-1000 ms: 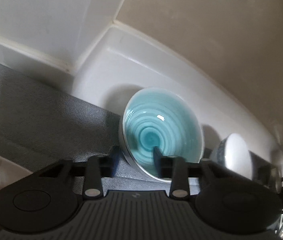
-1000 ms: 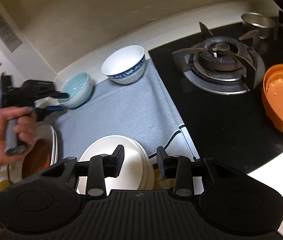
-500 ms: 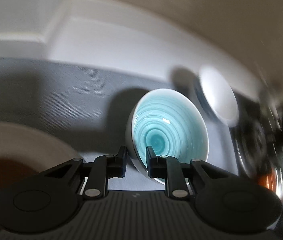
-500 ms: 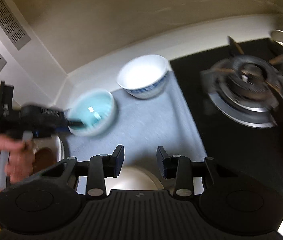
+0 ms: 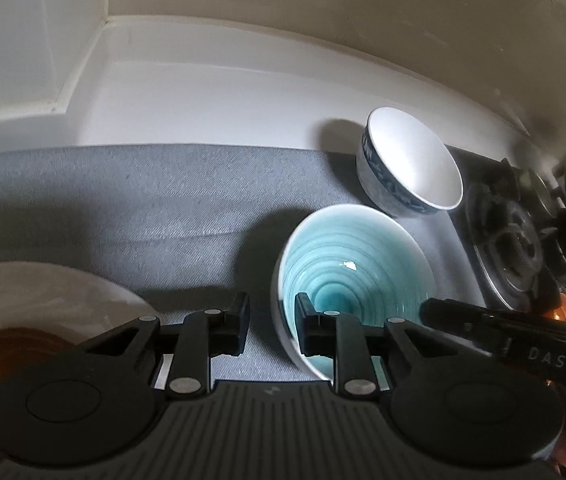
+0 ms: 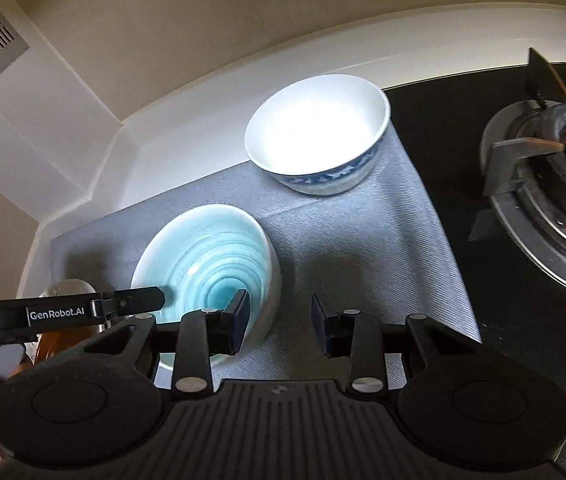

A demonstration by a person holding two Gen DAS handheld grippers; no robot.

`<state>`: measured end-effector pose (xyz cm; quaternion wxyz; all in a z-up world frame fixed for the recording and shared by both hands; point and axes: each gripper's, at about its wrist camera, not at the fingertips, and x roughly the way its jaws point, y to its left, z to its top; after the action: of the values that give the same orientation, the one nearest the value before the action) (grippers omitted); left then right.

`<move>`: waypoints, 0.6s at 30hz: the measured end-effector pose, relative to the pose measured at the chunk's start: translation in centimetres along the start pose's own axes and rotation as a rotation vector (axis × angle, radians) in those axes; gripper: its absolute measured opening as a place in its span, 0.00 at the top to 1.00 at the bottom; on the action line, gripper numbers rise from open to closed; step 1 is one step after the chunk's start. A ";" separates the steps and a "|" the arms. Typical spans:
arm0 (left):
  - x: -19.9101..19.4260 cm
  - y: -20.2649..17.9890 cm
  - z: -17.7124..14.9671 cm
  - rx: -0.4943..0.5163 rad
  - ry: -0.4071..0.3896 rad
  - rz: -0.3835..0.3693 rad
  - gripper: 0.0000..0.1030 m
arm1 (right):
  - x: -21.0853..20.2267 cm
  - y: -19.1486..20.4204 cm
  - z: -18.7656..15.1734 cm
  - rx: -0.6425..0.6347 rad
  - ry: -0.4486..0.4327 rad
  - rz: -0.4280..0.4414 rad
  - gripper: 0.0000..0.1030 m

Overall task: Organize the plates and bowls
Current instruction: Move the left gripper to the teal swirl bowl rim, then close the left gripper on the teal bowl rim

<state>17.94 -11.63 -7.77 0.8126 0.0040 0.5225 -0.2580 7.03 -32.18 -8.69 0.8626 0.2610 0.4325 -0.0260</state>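
Far left, a white plate (image 5: 55, 296) with a brown glazed dish (image 5: 7, 356) on it, at the near-left edge of the grey woven mat (image 5: 143, 208). Left gripper (image 5: 271, 322) is clamped on the near-left rim of the turquoise ringed ceramic bowl (image 5: 351, 276): one finger outside the wall, one inside. The bowl looks tilted toward the gripper; whether it is lifted off the mat, cannot tell. Right gripper (image 6: 279, 322) comes in from the bowl's other side, jaws apart and pressing nothing; its left finger sits over the bowl's right rim, its right finger over bare mat. Further right and back, at the mat's far corner, a white bowl with a blue patterned outside (image 6: 317, 132) stands upright, near the turquoise one but apart from it. Beyond it, the black gas hob (image 6: 555, 184).

Key relation: the white-blue bowl lies ahead-right of the held bowl, with open mat between them. Likely step: nesting or grouping the bowls. The left gripper already has the grip; the right is nearer the white one.
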 end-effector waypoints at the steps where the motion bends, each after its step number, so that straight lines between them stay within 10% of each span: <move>1: 0.1 -0.2 0.1 0.007 -0.002 0.004 0.76 | 0.3 0.2 0.1 -0.004 0.004 0.001 0.65; 18: 1.0 -1.1 0.3 0.044 -0.007 0.017 0.83 | 2.2 0.9 0.8 -0.027 0.035 -0.026 0.87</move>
<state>18.07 -13.04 -8.17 0.8164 0.0254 0.5136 -0.2627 9.19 -31.41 -9.59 0.8579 0.2444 0.4512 -0.0267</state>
